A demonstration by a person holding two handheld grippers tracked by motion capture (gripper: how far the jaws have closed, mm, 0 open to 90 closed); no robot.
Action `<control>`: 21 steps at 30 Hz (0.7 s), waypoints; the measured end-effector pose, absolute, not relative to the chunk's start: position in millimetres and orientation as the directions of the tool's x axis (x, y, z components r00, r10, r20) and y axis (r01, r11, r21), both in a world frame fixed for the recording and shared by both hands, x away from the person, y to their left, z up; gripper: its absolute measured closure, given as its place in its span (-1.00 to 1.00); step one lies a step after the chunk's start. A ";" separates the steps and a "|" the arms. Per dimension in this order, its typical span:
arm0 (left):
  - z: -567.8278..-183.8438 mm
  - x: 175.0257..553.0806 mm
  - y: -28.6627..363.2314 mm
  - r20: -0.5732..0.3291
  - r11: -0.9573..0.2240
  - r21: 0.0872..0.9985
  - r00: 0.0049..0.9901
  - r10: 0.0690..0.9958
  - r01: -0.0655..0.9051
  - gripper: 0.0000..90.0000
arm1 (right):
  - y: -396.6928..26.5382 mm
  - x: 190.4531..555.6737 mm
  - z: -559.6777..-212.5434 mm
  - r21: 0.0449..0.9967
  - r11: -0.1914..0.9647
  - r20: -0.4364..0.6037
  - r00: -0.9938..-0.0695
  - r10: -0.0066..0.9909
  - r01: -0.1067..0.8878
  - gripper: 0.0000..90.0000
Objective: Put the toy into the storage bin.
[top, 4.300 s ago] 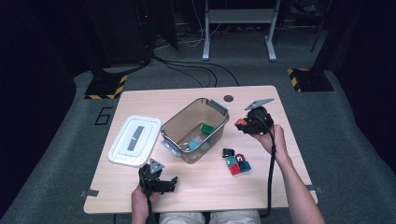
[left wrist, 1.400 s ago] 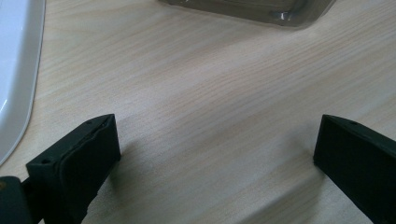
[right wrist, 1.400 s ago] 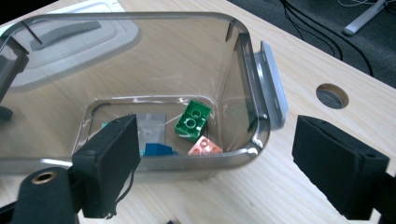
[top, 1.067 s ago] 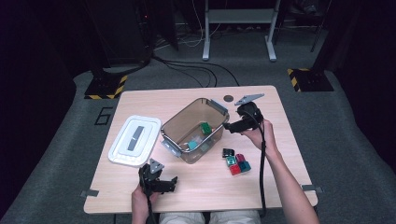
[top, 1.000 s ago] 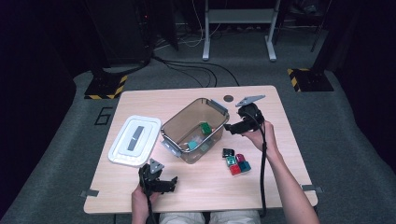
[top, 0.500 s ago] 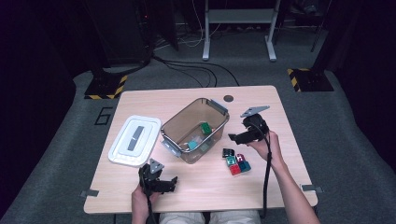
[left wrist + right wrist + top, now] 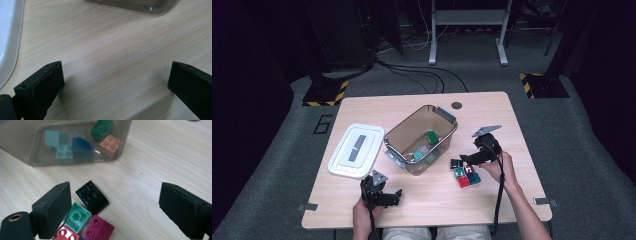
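High view: right gripper (image 7: 460,161) mid-right of frame, wide, nothing held; brick pile (image 7: 465,174) just below its tips. Left gripper (image 7: 396,196) lower-left, far off, wide.

Right gripper view: jaws just been opening; black brick (image 7: 93,196) lower-center, by left jaw, nothing between.

Left gripper view: wide over bare table (image 7: 112,65).

1. The bin (image 7: 419,137) is set near the middle of the table (image 7: 512,120), slanted across it.
2. The lid (image 7: 356,150) is laid flat to the left of the bin, just beside it.
3. Several bricks (image 7: 82,146) are seen inside the bin, gathered toward its near end.
4. A cluster of loose bricks (image 7: 463,174) is placed on the table just right of the bin's near corner.
5. The right gripper (image 7: 461,161) is held over that cluster, the jaws wide apart and nothing pressed between them.
6. The left gripper (image 7: 398,196) is kept at the near edge, before the lid and bin, over bare table.
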State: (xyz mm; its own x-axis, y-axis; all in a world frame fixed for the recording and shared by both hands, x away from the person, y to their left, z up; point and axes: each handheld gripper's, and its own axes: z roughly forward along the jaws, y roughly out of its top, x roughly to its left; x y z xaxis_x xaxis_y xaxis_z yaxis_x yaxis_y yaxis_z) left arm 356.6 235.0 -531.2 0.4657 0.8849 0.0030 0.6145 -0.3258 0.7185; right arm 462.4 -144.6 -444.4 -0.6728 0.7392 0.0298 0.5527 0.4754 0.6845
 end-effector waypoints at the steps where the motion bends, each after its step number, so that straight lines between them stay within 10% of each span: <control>1: -531.2 356.6 234.9 0.002 -0.325 0.719 0.465 0.885 0.615 -1.00 | -145.7 462.0 -446.5 0.681 0.477 0.032 -0.674 0.738 0.556 -0.82; 9: -531.0 356.6 235.1 0.001 -0.326 0.717 0.467 0.884 0.616 -1.00 | -148.2 457.4 -466.2 0.639 0.484 0.053 -0.663 0.747 0.597 -0.84; 21: -531.2 356.5 234.9 0.002 -0.325 0.719 0.465 0.885 0.615 -1.00 | -151.7 452.2 -489.6 0.581 0.525 0.070 -0.680 0.730 0.622 -0.33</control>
State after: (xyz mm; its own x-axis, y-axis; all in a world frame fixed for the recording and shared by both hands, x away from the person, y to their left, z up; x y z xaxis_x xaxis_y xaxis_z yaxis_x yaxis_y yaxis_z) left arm 356.5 234.9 -531.2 0.4650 0.8853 0.0024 0.6146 -0.3247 0.7189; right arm 452.2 -151.7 -489.6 -0.6804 0.7296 0.0695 0.6222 0.5249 0.5809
